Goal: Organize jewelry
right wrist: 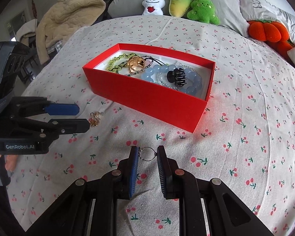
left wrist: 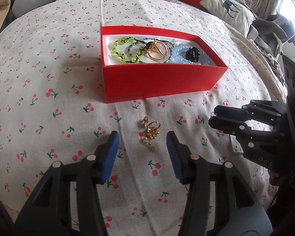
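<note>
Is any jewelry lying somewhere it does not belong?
Yes. A small heap of gold earrings and a ring lies on the cherry-print bedsheet, outside the red cardboard box that holds the other jewelry.

Box lettering (left wrist: 122, 98) too small

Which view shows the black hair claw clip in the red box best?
The right wrist view: the black hair claw clip shows its teeth clearly, lying on the blue beads. In the left wrist view the clip is smaller, a dark lump without visible teeth.
</note>
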Demonstrator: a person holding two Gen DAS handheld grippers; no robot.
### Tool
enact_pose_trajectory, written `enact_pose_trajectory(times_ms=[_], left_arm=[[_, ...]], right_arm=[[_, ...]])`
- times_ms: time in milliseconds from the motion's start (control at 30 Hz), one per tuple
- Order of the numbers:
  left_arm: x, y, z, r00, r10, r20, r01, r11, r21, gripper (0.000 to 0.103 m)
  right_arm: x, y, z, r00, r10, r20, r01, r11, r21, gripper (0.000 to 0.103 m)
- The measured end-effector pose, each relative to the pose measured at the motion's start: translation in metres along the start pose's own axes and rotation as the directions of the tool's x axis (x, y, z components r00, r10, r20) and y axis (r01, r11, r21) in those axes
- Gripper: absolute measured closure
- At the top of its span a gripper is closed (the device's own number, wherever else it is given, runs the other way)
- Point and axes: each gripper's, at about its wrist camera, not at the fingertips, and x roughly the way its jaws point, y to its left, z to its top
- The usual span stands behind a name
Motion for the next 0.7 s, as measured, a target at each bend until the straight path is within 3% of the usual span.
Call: enact_pose_trajectory(times_ms=[133, 433, 700], left_arm=[[0.005, -0.013, 0.001, 1.0, 0.01, -0.008, -0.01, 1.0, 0.02, 0.054], [0.014, -0.023, 0.003, 0.996, 0.081, -0.036, -0.081, 0.997, -0.019, 0.091], [0.002, -0.018, 0.0, 0.999, 0.021, -0.03, -0.022, 0.999, -0.037, 0.091]], right_arm=[[0.002, 0.002, -0.001, 1.0, 0.003, -0.005, -0.003, 1.0, -0.009, 0.083], [0.007, -0.002, -0.003, 1.0, -0.005, -0.017, 0.005, 1.0, -0.003, 0.083], [-0.005, -0.006, 0.0, 1.0, -0.004, 0.01, 0.004, 1.0, 0.018, 0.083]])
